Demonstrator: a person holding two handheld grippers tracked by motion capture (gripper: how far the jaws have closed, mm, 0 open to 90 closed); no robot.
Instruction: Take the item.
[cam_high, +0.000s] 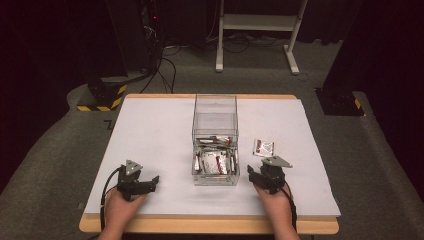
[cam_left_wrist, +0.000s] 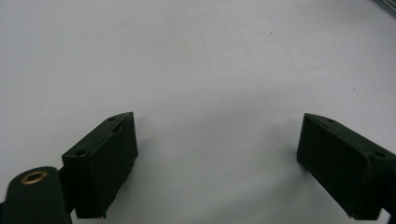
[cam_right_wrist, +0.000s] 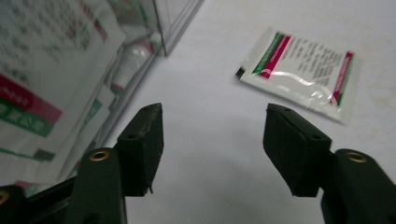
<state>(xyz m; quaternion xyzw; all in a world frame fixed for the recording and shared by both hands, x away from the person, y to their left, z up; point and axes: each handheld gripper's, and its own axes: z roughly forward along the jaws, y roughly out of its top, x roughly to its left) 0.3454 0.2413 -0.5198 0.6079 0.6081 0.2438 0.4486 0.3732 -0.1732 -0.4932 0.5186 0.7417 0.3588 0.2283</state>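
Observation:
A clear plastic box (cam_high: 215, 140) stands mid-table with several white, red and green sachets (cam_high: 215, 161) inside; its wall (cam_right_wrist: 154, 51) is at the left of the right gripper view. One loose sachet (cam_high: 263, 147) (cam_right_wrist: 301, 72) lies flat on the white table to the box's right. My right gripper (cam_high: 254, 172) (cam_right_wrist: 212, 144) sits low over the table just short of that sachet, open, with bare table between its jaws. My left gripper (cam_high: 152, 181) (cam_left_wrist: 217, 163) rests at the front left, open wide over bare table, pointing toward the box.
The white tabletop (cam_high: 150, 130) has a wooden front edge. A yellow-black striped base (cam_high: 102, 97) and a white frame (cam_high: 257, 30) stand on the grey floor behind the table. Cables trail from both grippers.

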